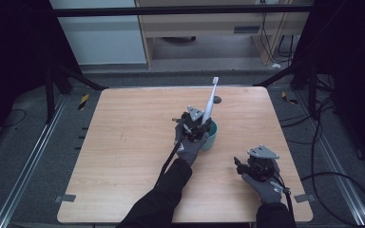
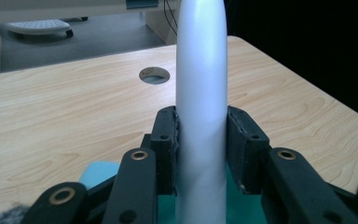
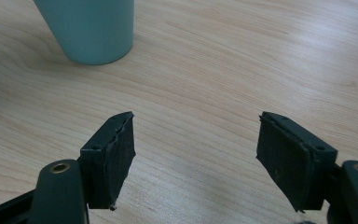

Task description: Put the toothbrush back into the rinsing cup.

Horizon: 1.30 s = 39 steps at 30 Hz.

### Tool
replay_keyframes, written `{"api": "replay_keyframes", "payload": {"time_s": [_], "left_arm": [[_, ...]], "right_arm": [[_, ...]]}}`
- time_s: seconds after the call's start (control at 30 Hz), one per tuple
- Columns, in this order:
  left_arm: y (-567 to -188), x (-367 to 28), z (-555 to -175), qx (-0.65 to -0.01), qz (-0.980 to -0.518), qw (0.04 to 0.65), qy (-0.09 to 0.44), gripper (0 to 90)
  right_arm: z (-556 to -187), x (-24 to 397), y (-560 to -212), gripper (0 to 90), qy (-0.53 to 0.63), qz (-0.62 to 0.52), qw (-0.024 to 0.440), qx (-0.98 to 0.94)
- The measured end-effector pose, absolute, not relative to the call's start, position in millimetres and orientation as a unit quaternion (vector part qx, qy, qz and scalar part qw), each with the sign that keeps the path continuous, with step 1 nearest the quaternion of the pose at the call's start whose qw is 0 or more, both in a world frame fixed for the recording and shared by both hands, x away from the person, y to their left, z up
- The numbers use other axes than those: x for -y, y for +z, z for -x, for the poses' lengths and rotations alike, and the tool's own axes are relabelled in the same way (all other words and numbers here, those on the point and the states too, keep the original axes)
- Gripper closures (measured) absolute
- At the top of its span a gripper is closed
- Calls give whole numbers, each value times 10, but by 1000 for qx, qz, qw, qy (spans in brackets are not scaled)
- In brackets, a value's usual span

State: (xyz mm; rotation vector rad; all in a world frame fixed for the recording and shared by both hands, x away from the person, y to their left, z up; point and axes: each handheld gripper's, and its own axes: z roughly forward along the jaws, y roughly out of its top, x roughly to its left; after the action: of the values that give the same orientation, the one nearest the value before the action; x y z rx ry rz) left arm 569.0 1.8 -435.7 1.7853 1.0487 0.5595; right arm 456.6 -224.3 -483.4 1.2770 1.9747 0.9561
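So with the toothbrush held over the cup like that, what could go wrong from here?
1. The left gripper pinches the smooth, tapered toothbrush low on its handle, so the tall part above could pivot or slip between the fingers.
2. The toothbrush sits in the teal cup, which nothing steadies: the right gripper is open over bare table, apart from the cup. A sideways pull might tip the cup.
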Motion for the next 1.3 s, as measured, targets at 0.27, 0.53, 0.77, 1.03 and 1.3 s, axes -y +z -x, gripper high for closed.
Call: {"api": "replay_keyframes", "payload": {"time_s": [0.27, 0.53, 0.77, 1.03, 1.3], "left_arm": [[-4449, -20, -5685, -426, -740, 475, 214, 653], [-4416, -58, -5639, -414, -744, 485, 199, 531], [-4235, -219, -5519, -403, -746, 489, 204, 460], [-4076, -600, -5347, -392, -757, 481, 207, 428], [-4027, -1142, -5071, -383, -774, 456, 214, 417]], "right_arm": [[-4568, 2241, -4836, 273, 359, -481, 297, -743], [-4570, 2233, -4837, 265, 357, -479, 297, -745], [-4563, 2239, -4826, 249, 361, -485, 299, -738], [-4564, 2249, -4823, 217, 363, -489, 301, -734], [-4559, 2256, -4821, 206, 362, -495, 301, -730]]}}
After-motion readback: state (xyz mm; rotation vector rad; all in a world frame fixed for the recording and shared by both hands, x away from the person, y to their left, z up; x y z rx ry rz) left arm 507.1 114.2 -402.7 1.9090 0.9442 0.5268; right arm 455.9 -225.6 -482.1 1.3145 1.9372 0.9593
